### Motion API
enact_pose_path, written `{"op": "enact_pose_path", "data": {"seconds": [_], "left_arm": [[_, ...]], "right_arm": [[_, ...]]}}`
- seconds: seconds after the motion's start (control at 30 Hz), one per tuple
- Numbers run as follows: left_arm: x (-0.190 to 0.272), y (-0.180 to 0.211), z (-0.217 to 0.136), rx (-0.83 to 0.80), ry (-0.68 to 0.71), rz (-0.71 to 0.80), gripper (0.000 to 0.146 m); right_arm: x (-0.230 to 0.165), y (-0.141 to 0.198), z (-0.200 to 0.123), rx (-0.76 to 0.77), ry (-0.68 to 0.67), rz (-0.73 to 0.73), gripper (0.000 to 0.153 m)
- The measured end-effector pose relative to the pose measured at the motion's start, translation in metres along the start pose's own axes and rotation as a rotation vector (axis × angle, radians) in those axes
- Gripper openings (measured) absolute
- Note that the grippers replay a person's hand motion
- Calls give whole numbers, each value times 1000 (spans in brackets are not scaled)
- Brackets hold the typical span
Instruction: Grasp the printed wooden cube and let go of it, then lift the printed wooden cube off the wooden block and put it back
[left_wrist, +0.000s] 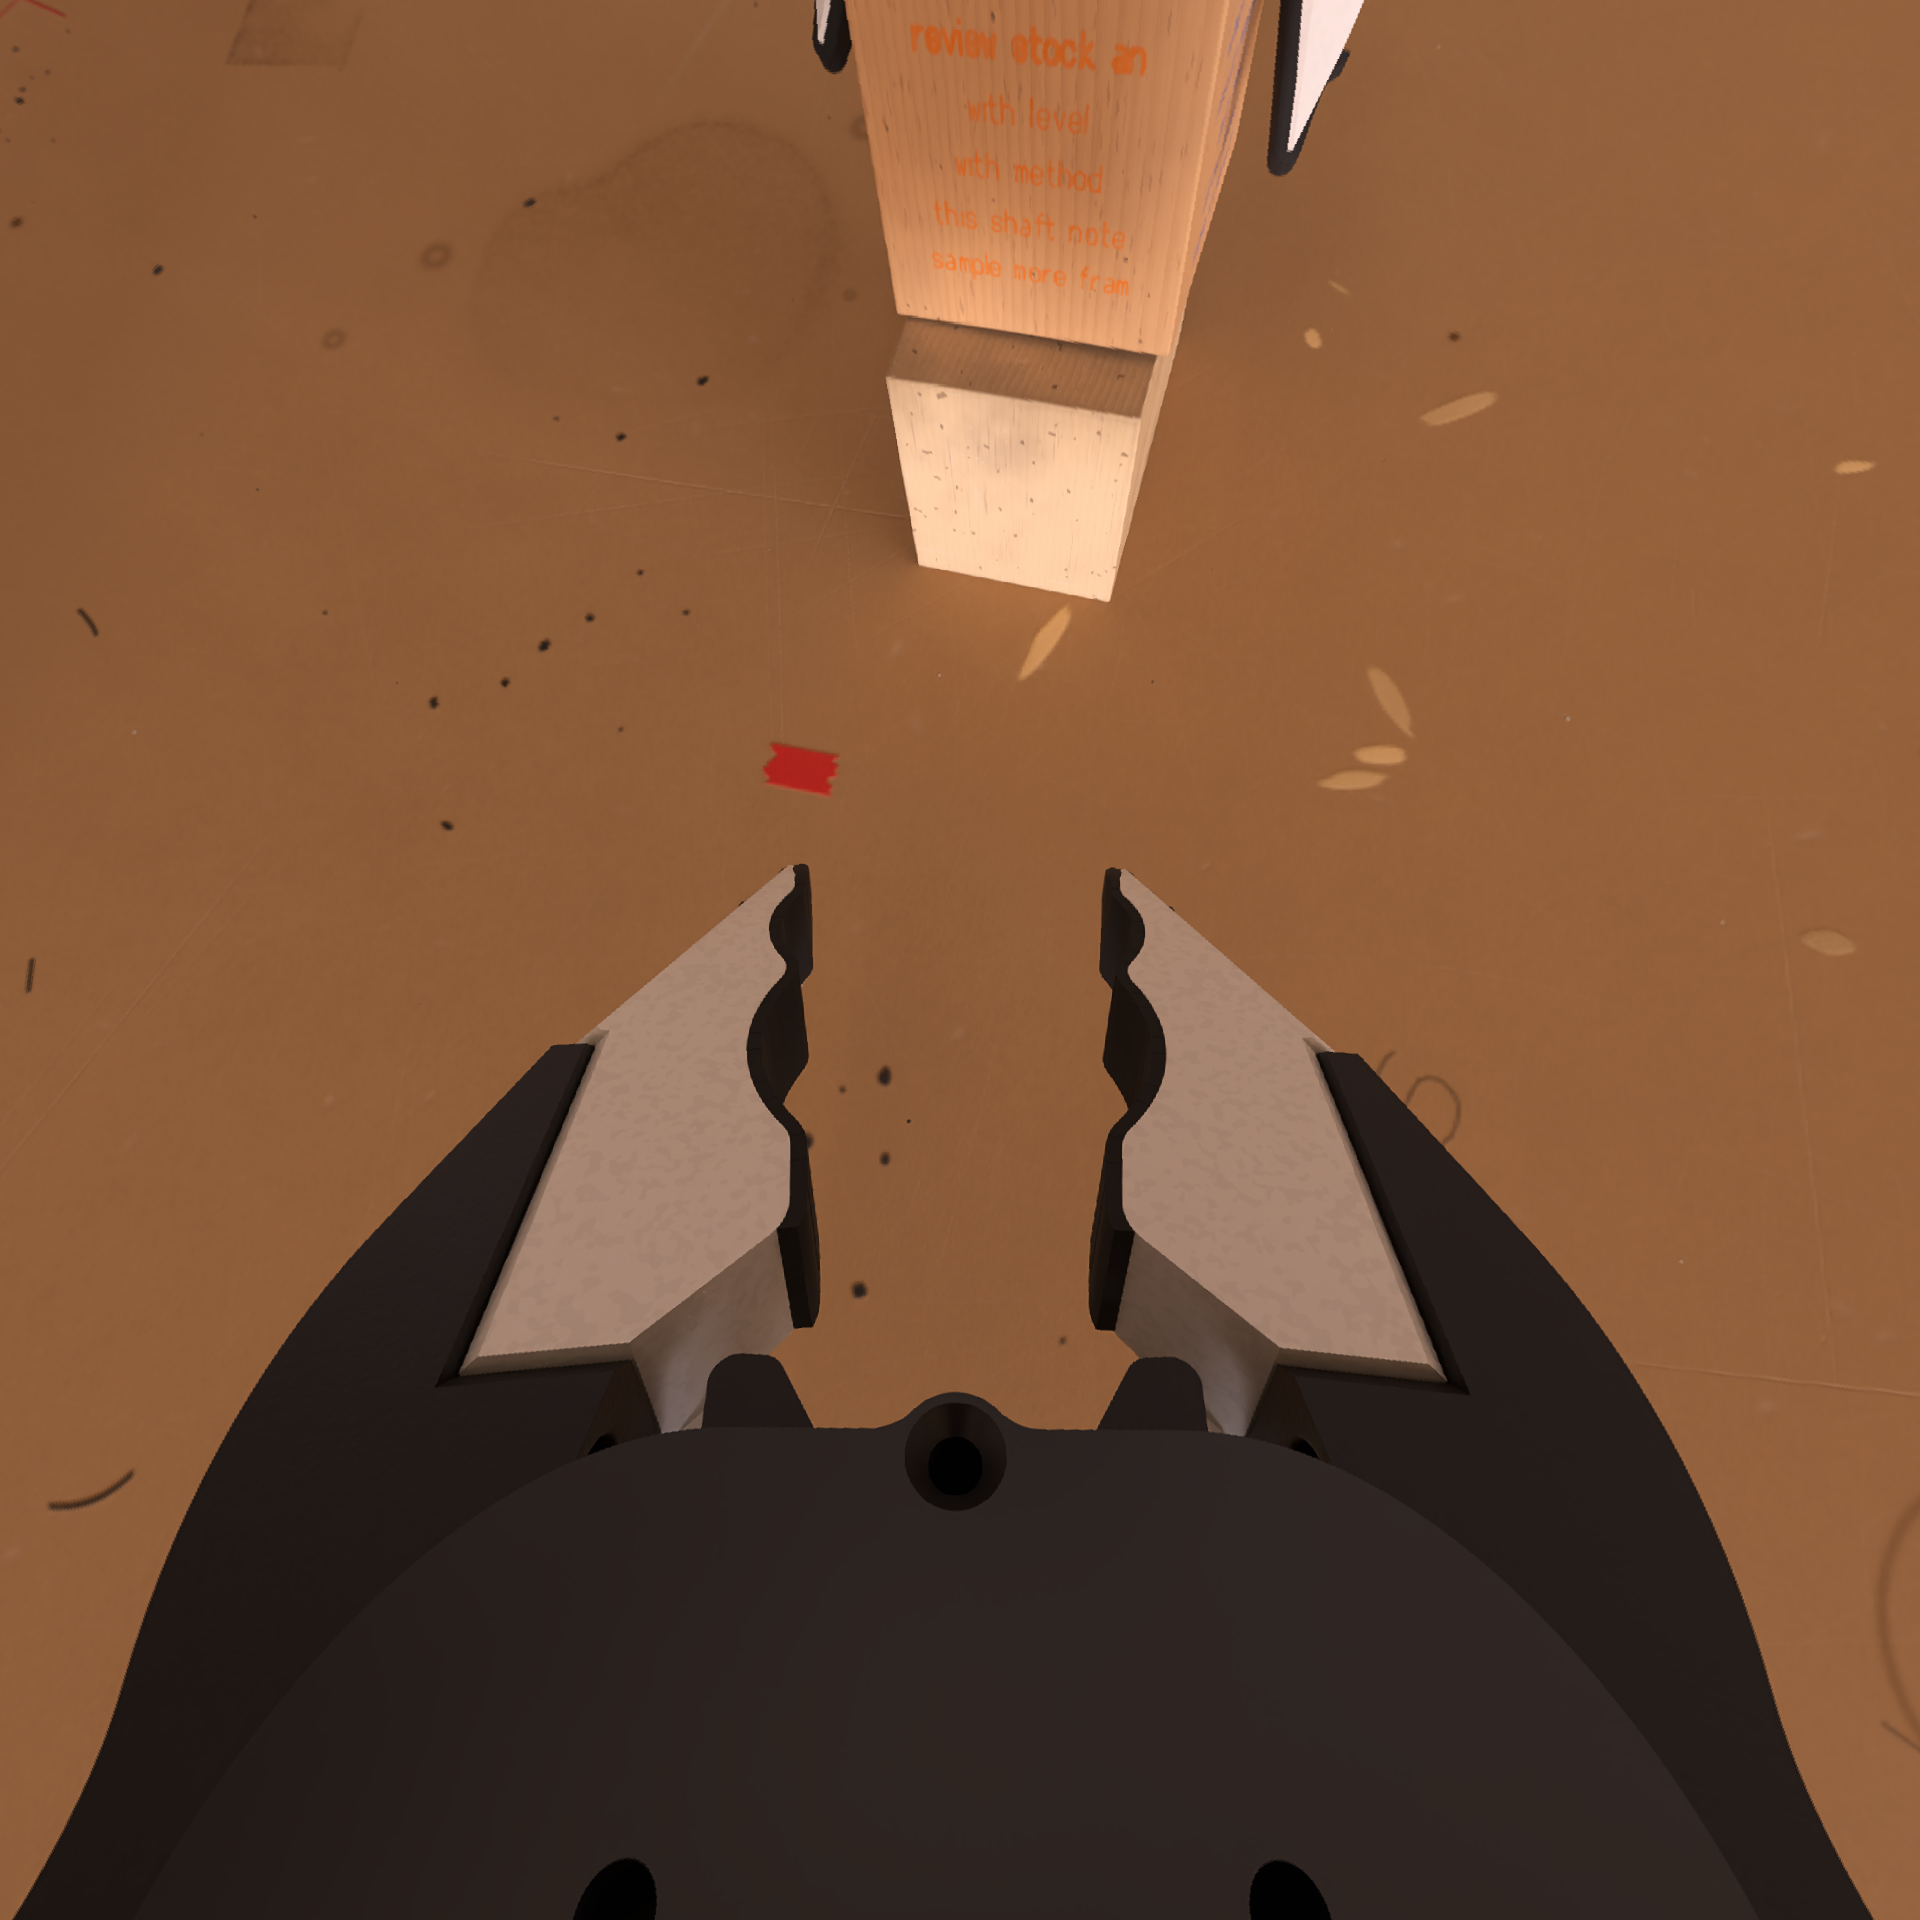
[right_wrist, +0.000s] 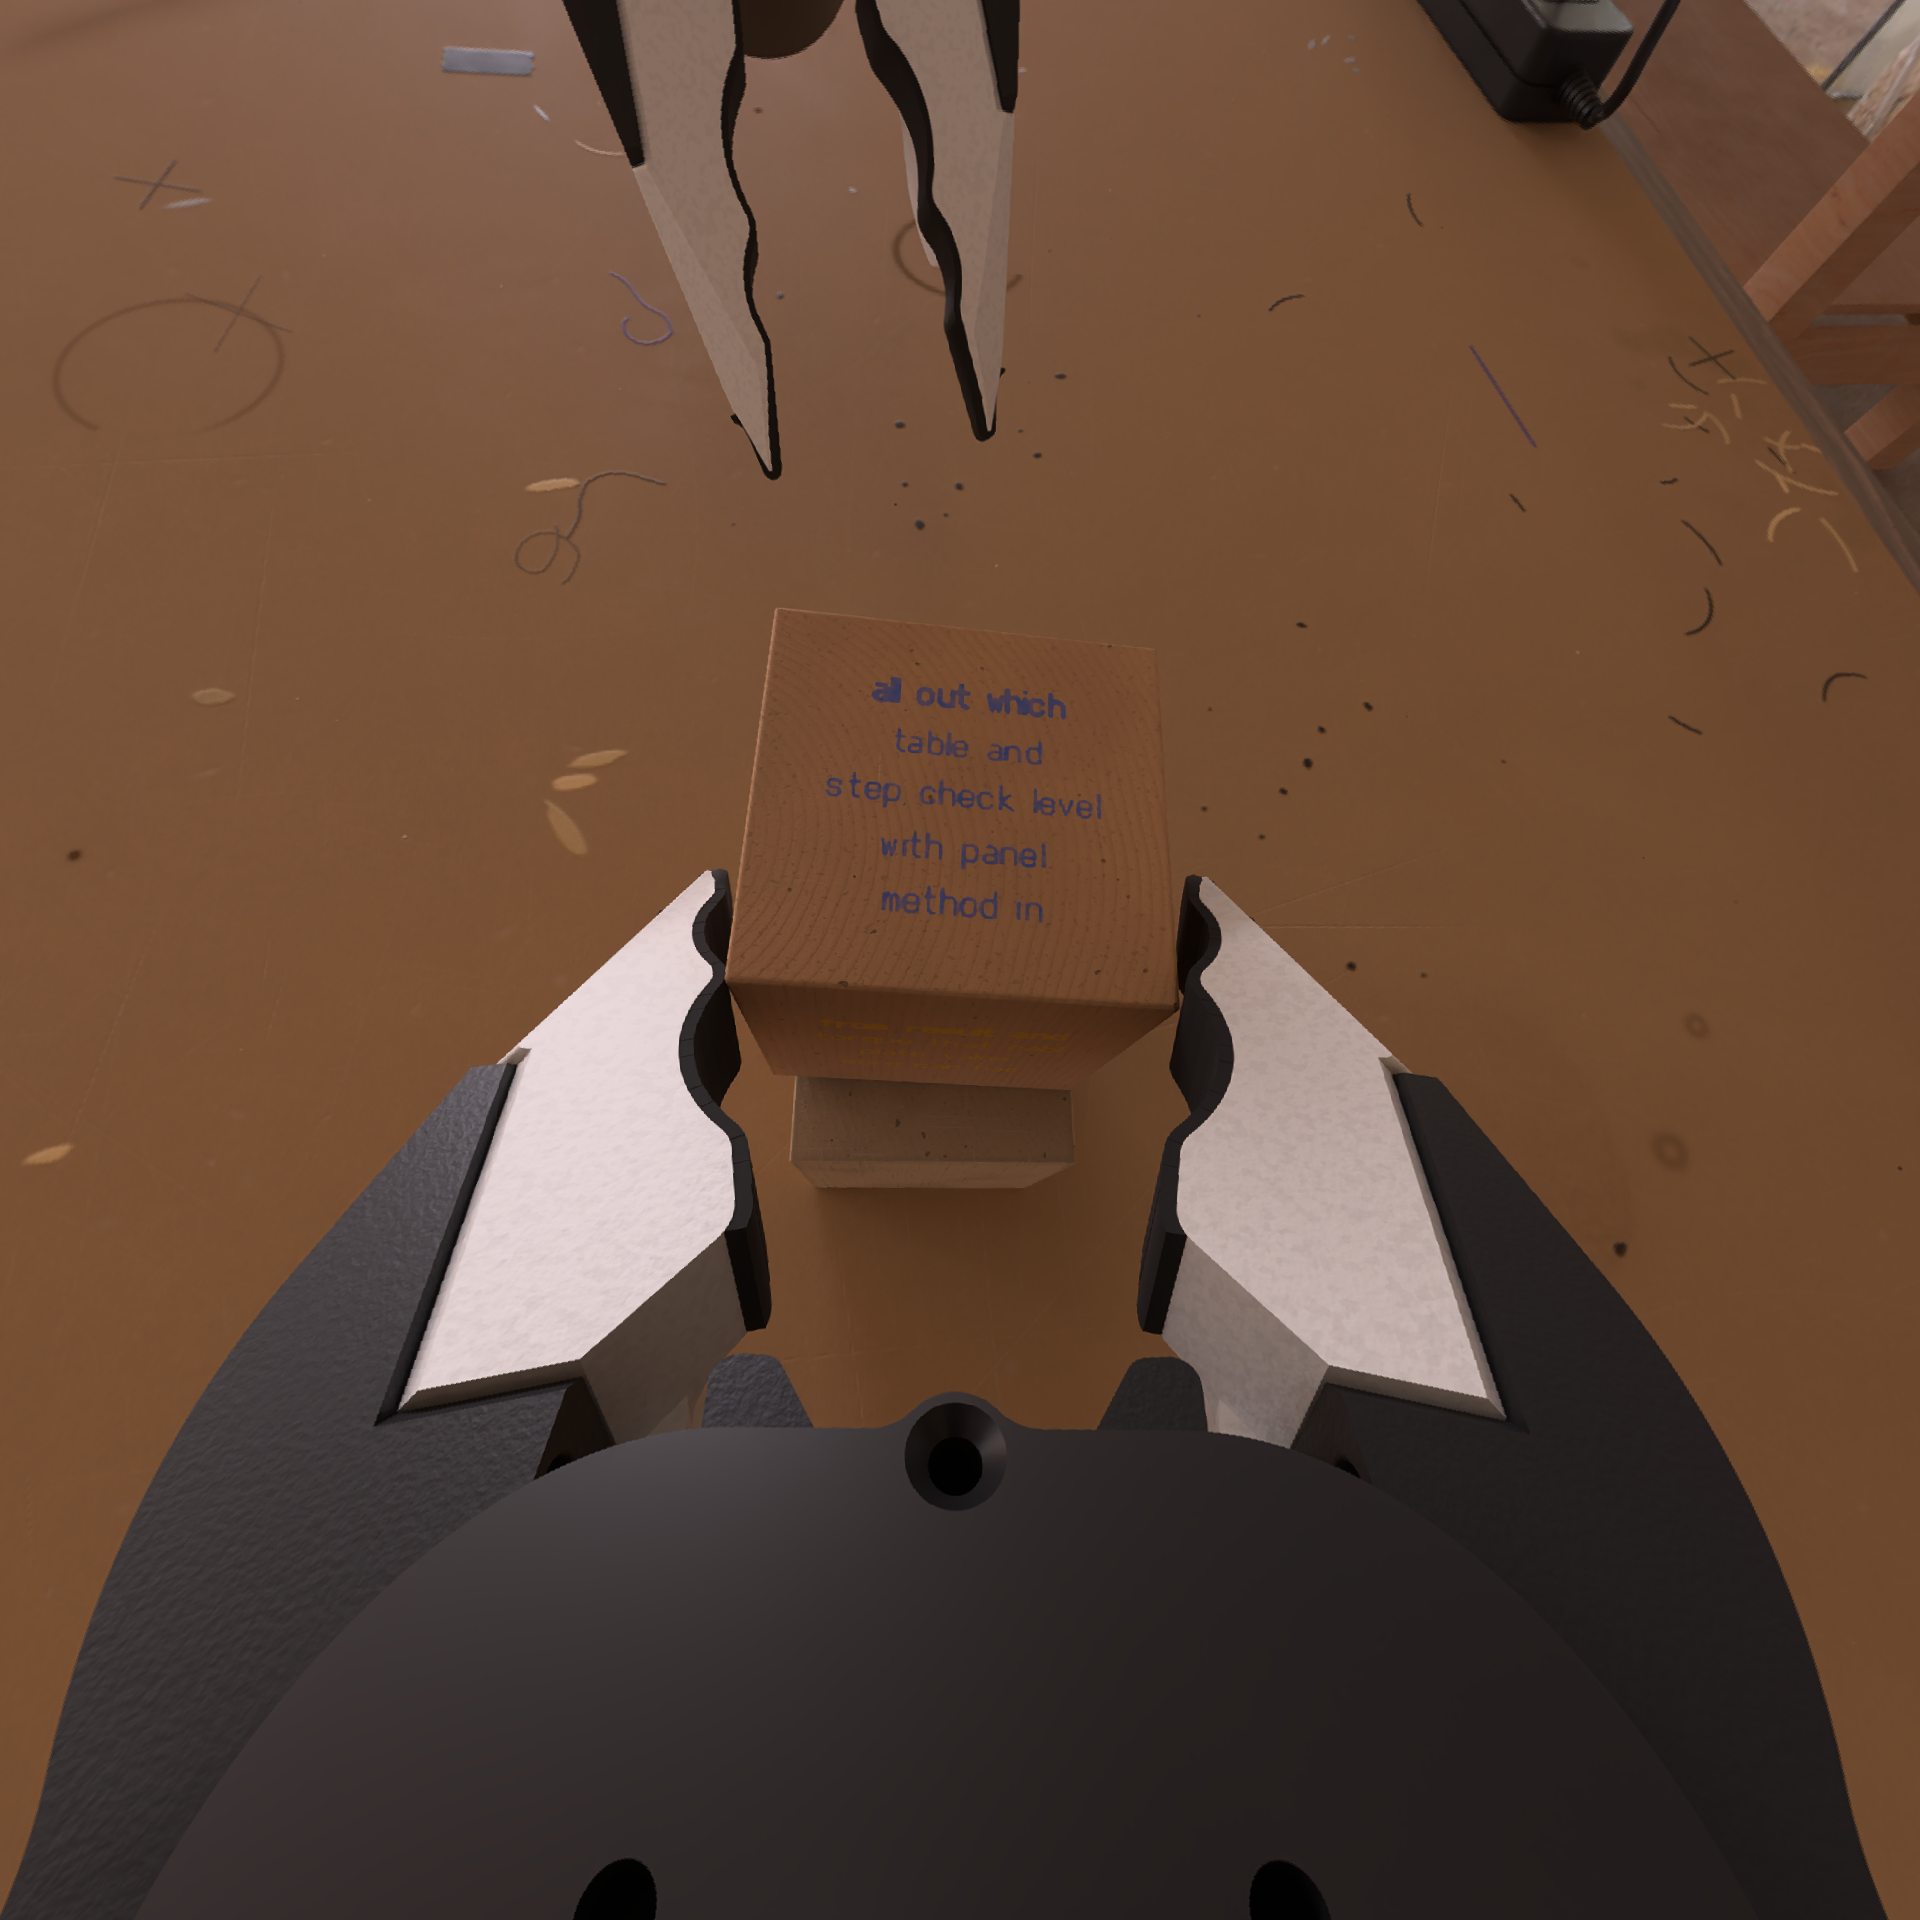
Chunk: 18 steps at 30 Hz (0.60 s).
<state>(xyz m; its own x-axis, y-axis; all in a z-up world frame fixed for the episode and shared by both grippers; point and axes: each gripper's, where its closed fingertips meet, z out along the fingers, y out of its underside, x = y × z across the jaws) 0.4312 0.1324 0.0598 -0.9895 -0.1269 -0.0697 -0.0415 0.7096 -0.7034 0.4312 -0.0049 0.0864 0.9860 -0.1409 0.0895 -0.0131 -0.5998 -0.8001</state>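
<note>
The printed wooden cube (right_wrist: 956, 821) rests on a smaller pale wooden block (right_wrist: 930, 1132), set towards the block's far side in the left wrist view. My right gripper (right_wrist: 954, 883) straddles the cube's near upper part, one pad close against each side face. In the left wrist view, its fingers (left_wrist: 1311, 73) flank the top of the cube (left_wrist: 1029, 177), with a thin strip of table showing beside one finger. The block (left_wrist: 1023, 488) stands below. My left gripper (left_wrist: 956, 873) is open and empty, hovering over the table short of the block. It also shows in the right wrist view (right_wrist: 878, 452).
The brown worktop (left_wrist: 416, 520) carries pencil marks, specks and wood shavings. A small red tape scrap (left_wrist: 802, 769) lies just ahead of my left fingertips. A black power adapter with a cable (right_wrist: 1538, 52) and a wooden frame (right_wrist: 1849, 239) are at the table's far right edge.
</note>
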Motion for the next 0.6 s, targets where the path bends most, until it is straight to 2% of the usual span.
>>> {"op": "enact_pose_path", "data": {"seconds": [0.27, 0.6], "left_arm": [[1, -13, -1, 16, -11, 21, 59], [6, -9, 8, -8, -7, 27, 65]], "right_arm": [[4, 1, -10, 7, 7, 16, 85], [3, 8, -10, -4, 7, 10, 85]]}}
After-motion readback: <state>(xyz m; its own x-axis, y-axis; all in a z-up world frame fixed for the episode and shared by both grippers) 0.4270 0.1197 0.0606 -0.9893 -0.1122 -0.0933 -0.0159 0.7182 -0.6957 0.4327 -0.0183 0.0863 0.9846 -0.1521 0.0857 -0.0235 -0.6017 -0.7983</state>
